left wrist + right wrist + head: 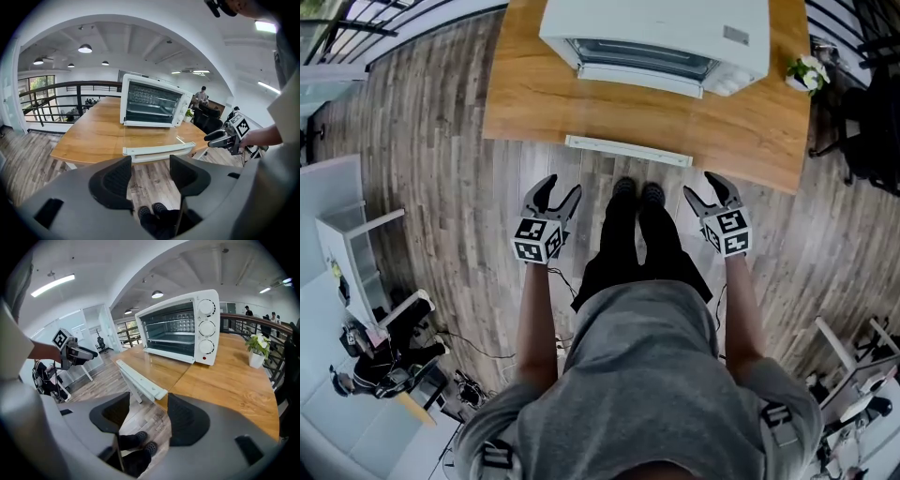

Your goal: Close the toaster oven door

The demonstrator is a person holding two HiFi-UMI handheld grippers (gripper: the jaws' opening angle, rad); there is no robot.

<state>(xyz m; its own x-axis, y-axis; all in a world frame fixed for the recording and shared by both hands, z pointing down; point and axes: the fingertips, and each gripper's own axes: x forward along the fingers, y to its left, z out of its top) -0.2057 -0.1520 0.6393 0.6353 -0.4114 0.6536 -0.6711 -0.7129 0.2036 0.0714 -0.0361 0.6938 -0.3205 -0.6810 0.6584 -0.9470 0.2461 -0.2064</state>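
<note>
Head view: left hand-held gripper (pixel 560 190), jaws apart and empty, sits just off the bench's (pixel 525 94) front edge. Oven (pixel 656 33) door (pixel 628 117) lies flat open, handle (pixel 627 150) overhanging that edge. Probably light but stiff and glassy, so lift by the handle. Right hand-held gripper (pixel 703 187) is also apart and empty.

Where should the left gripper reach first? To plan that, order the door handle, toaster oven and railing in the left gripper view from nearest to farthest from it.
1. Door handle: white bar just beyond the open jaws of the left gripper, at the near edge of the table.
2. Toaster oven: farther back on the table, centre.
3. Railing: beyond the table, at left.
</note>
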